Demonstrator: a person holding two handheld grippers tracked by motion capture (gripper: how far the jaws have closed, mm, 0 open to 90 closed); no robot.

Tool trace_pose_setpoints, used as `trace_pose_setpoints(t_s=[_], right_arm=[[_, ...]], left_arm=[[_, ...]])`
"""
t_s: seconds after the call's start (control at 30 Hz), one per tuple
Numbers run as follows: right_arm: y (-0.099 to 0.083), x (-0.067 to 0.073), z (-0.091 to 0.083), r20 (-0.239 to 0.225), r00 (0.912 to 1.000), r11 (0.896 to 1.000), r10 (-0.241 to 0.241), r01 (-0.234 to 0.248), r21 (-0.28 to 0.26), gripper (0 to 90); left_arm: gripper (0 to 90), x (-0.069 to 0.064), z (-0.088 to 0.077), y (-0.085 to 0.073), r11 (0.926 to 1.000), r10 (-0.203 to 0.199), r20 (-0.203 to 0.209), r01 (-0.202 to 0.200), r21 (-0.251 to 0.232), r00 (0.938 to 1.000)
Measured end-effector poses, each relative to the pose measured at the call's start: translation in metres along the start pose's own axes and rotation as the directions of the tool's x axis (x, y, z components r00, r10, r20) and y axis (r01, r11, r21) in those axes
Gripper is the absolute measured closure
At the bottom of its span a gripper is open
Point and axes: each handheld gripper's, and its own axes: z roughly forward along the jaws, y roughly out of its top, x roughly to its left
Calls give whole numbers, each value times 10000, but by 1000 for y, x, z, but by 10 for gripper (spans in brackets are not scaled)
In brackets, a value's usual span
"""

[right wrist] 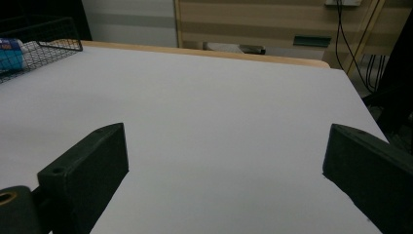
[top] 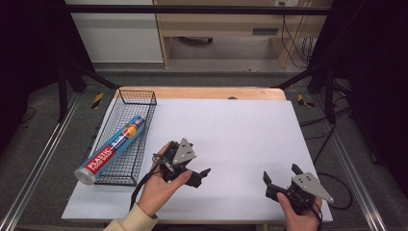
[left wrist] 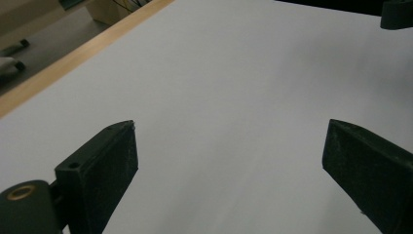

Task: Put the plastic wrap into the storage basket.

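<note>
My left gripper (top: 199, 162) (left wrist: 231, 124) is held low over the white table top (top: 231, 130), just right of the wire basket, its jaws pointing right. They stand wide open over bare white surface. Near the front right edge my right gripper (top: 280, 172) (right wrist: 226, 127) points away from the person, open as well, with nothing between its jaws. A long box of plastic food wrap (top: 111, 149) (right wrist: 9, 53) lies lengthwise in the black wire basket (top: 136, 98) (right wrist: 53, 45) at the left, its near end sticking out over the basket's front.
A wooden table edge (top: 202, 92) (left wrist: 58, 63) runs along the back of the white sheet. Dark frame posts and cables stand on the floor at both sides. A jaw of the other gripper (left wrist: 397, 14) shows in the left gripper view's top right corner.
</note>
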Motion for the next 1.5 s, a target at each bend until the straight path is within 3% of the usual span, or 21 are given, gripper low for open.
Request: trace_pose_setpoints(t_s=[0.07, 0.2, 0.4, 0.73, 0.97, 1.1, 1.4, 1.5], right_arm=[[0, 0, 0, 15, 10000, 10000, -23, 23, 31, 32], [-1, 0, 1, 47, 10000, 9999, -36, 36, 108, 32], [-1, 0, 0, 82, 10000, 9999, -44, 43, 150, 33], [-2, 1, 2, 170, 9998, 9996, -124, 120, 239, 34], [-3, 2, 3, 236, 9996, 9992, -183, 174, 354, 34], [-4, 3, 5, 68, 9996, 9984, -275, 271, 501, 37], [-4, 9, 10, -363, 9982, 9958, -469, 496, 768, 40], [-4, 10, 12, -441, 9978, 9944, -486, 525, 917, 38]], left_arm=[[61, 1, 5, -9, 10000, -95, 86, 95, 18, 9999], [61, 5, 11, -26, 9969, -782, 441, 786, -65, 9960], [61, 14, 12, -47, 9955, -940, 225, 937, 141, 9953], [60, 21, -1, -75, 9973, -560, -53, 562, 467, 9984], [56, 24, -4, -87, 9957, -715, -151, 723, 578, 9973], [56, 25, -2, -90, 9907, -1076, -251, 1093, 809, 9939], [56, 17, -4, -92, 9808, -1064, -373, 1111, 1606, 9936], [56, 14, -6, -92, 9822, -1007, -476, 1070, 1542, 9938]])
